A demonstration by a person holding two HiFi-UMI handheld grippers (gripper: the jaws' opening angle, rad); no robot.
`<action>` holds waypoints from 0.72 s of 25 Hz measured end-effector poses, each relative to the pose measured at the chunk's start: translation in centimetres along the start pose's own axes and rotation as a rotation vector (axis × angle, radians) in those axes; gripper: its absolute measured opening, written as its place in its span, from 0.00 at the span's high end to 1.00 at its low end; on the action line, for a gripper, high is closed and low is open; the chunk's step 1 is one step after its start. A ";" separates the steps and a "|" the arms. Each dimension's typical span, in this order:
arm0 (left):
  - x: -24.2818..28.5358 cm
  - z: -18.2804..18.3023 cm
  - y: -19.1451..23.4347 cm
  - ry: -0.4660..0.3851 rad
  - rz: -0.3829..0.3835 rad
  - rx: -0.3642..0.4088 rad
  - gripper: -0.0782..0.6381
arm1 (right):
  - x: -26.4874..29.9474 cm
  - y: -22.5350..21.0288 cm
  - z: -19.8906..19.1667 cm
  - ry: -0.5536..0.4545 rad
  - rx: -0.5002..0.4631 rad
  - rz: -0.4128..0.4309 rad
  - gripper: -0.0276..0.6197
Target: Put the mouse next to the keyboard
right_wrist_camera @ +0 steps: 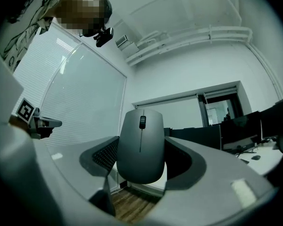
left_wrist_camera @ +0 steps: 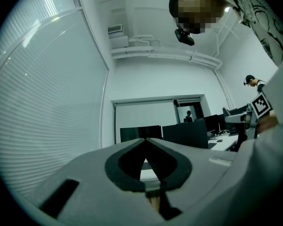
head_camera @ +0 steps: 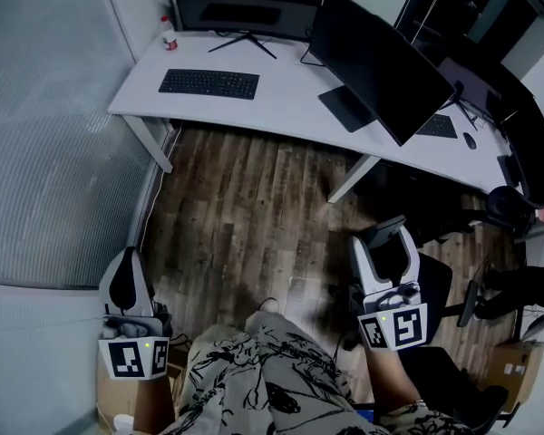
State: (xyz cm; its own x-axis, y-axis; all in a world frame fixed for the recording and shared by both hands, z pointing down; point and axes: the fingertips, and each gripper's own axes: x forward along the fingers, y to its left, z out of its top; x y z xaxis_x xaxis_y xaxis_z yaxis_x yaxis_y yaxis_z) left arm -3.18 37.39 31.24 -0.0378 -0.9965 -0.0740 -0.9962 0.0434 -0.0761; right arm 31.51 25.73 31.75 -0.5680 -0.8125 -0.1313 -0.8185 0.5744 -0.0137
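A grey mouse [right_wrist_camera: 140,147] with a dark scroll wheel stands upright between the jaws of my right gripper [right_wrist_camera: 141,149], which is shut on it. In the head view that right gripper [head_camera: 383,243] hangs low over the wooden floor, well short of the desk, with the mouse [head_camera: 386,234] dark between its jaws. The black keyboard [head_camera: 208,83] lies on the white desk [head_camera: 281,98] at the far left, in front of a monitor. My left gripper [head_camera: 127,263] is low at the left, its jaws shut with nothing in them [left_wrist_camera: 146,147].
Two dark monitors [head_camera: 245,3] [head_camera: 381,66] stand on the desk, with a small red-and-white cup [head_camera: 170,39] at its back left. Farther right lie a second keyboard [head_camera: 438,126] and mouse [head_camera: 470,140]. A black office chair [head_camera: 435,288] is at my right, a blinds-covered glass wall [head_camera: 45,134] at my left.
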 end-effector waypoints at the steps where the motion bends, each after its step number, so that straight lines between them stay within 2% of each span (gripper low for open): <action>1: 0.4 -0.1 -0.1 0.001 0.002 0.001 0.90 | 0.5 -0.2 -0.1 0.002 -0.004 0.005 0.49; 5: 2.1 -0.7 0.3 0.012 -0.007 0.000 0.90 | 2.6 -0.6 0.0 -0.003 -0.005 -0.007 0.49; 10: 5.1 -1.6 3.1 0.003 -0.039 -0.012 0.90 | 5.0 0.4 -0.3 -0.003 -0.027 -0.043 0.49; 18: 10.9 -2.1 8.0 -0.002 -0.141 0.014 0.90 | 9.8 2.5 -1.1 0.009 -0.051 -0.128 0.49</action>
State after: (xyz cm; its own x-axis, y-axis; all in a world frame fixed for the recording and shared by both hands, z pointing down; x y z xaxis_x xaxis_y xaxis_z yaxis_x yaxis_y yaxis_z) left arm -11.69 26.74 31.95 0.1024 -0.9927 -0.0639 -0.9903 -0.0957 -0.1002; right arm 23.77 19.13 31.51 -0.4592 -0.8798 -0.1228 -0.8875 0.4604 0.0202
